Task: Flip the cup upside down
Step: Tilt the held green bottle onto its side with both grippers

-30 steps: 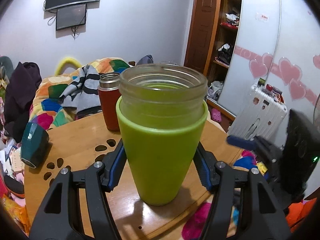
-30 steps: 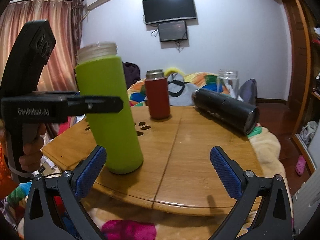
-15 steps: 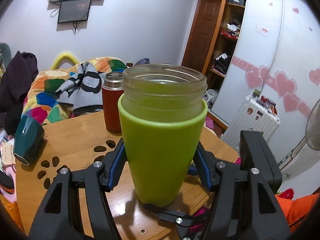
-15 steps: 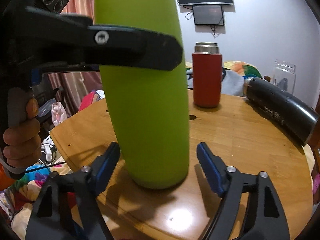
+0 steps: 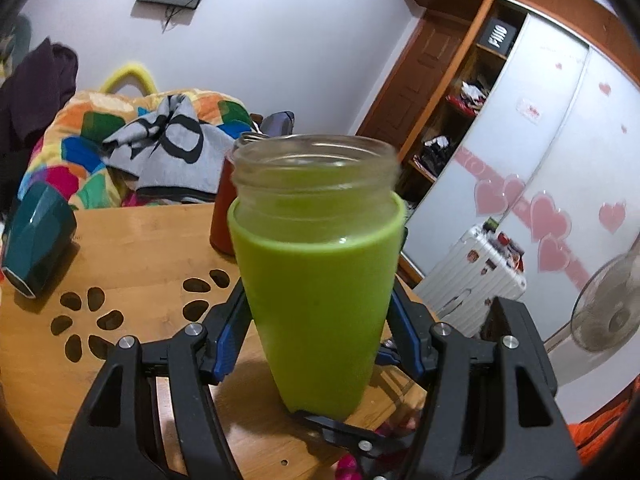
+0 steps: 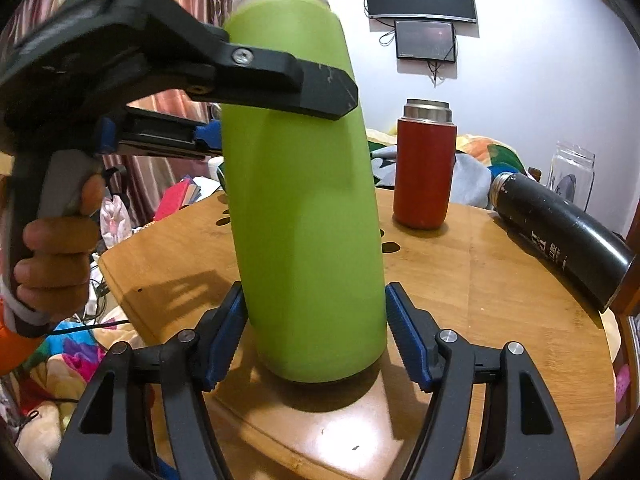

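Right tool (image 6: 316,340) now around cup (image 6: 304,208)

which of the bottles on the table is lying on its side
The black bottle at the table's right edge lies on its side. The green cup and the red flask both stand upright.

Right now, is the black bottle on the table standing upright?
No, the black bottle lies on its side on the table.
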`<action>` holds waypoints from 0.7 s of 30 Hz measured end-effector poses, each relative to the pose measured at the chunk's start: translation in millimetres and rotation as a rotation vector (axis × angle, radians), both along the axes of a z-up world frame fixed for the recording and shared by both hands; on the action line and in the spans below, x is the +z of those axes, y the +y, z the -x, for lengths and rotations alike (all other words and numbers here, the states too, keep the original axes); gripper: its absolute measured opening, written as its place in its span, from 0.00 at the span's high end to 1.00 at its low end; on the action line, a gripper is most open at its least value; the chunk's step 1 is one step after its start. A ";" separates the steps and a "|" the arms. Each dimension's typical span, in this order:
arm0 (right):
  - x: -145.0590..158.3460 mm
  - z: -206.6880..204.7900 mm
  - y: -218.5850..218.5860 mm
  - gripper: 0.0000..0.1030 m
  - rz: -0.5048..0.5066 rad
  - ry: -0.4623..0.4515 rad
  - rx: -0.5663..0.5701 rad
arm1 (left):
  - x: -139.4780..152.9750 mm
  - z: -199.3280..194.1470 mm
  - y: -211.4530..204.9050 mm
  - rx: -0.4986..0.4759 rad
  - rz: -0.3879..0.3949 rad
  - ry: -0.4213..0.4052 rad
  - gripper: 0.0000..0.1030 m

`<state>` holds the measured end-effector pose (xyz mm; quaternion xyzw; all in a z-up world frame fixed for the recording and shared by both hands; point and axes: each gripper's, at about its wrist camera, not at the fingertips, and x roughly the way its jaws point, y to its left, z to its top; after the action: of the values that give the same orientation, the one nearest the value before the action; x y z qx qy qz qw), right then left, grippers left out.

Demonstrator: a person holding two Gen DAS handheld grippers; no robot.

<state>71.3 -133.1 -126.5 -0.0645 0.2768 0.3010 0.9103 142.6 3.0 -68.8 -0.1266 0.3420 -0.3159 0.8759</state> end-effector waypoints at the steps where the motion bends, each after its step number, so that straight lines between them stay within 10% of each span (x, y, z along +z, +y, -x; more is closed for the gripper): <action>1: 1.7 2.1 -1.2 0.37 0.001 -0.001 0.004 | -1.4 -2.4 2.5 0.014 0.002 0.009 0.37; 12: 5.5 7.6 -6.8 0.39 -0.021 0.006 0.029 | -62.4 -37.3 38.5 0.078 0.227 0.297 0.26; 21: 4.6 4.7 -9.6 0.39 -0.045 0.017 0.032 | -72.6 -41.5 41.0 0.113 0.217 0.363 0.20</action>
<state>66.6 -142.8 -121.9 -0.0460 0.2766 0.3222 0.9042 184.1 44.0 -141.4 -0.2937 0.4506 -0.2733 0.7975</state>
